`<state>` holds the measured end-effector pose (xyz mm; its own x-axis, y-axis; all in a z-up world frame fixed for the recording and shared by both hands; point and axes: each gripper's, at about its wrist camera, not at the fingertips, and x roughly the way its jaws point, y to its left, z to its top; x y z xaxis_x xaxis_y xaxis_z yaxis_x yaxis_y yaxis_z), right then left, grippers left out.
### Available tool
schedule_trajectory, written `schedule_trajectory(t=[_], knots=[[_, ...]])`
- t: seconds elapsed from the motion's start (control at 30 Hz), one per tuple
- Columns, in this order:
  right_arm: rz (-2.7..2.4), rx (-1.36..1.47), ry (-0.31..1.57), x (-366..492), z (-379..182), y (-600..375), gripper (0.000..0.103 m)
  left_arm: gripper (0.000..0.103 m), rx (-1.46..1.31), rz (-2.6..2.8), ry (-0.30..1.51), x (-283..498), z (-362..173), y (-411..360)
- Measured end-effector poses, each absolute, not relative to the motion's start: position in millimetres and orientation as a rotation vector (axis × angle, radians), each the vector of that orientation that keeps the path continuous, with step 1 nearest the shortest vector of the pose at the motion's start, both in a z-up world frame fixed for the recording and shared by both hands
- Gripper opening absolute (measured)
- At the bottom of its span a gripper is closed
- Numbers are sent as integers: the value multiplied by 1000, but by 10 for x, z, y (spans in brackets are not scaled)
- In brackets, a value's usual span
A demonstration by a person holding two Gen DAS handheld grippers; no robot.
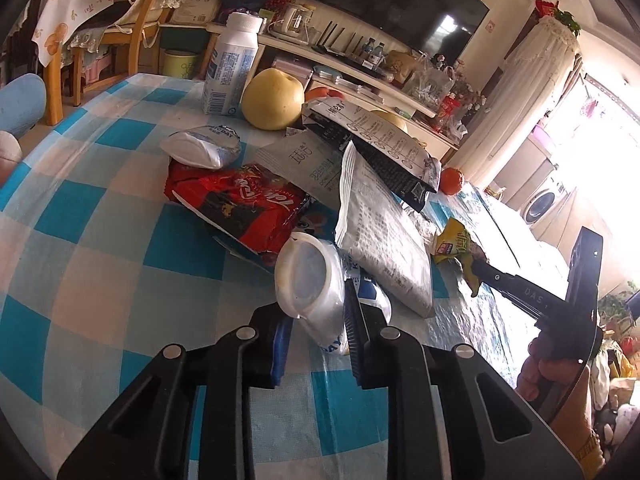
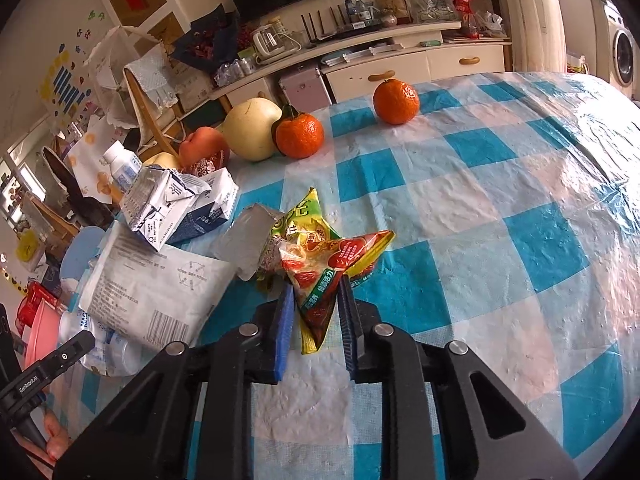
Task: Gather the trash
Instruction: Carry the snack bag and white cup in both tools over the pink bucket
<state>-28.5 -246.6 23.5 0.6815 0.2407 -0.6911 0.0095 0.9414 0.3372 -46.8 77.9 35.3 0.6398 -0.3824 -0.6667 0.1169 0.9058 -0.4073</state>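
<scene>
Left gripper point(image 1: 320, 320): blue-padded jaws clamped on a crushed white plastic cup with blue print point(image 1: 310, 284), its round mouth facing the camera.

Right gripper point(image 2: 316, 312): jaws pressed on the lower end of a crumpled yellow, red and green snack wrapper point(image 2: 320, 276).

Landmark: large silver-white printed foil pouch point(image 1: 380, 240).
- Red and black snack packet point(image 1: 240, 204): left of the pouch, partly beneath it.
- Flattened black and white carton point(image 1: 372, 140): behind the pouch, leaning over it.
- Small white sealed pack point(image 1: 202, 148): beyond the red packet.
- White bottle point(image 1: 232, 68), pale yellow pear point(image 1: 274, 98): farther back.
- Orange mandarin point(image 1: 452, 180): behind, to the right.

All lie on a blue-and-white checked tablecloth point(image 1: 100, 248).
</scene>
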Motion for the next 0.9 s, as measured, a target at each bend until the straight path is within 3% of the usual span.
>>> schedule_trajectory(t=[0.9], knots=[[155, 156, 577, -1014, 1074, -1874, 18, 25, -352, -222, 655, -826, 905, 1566]])
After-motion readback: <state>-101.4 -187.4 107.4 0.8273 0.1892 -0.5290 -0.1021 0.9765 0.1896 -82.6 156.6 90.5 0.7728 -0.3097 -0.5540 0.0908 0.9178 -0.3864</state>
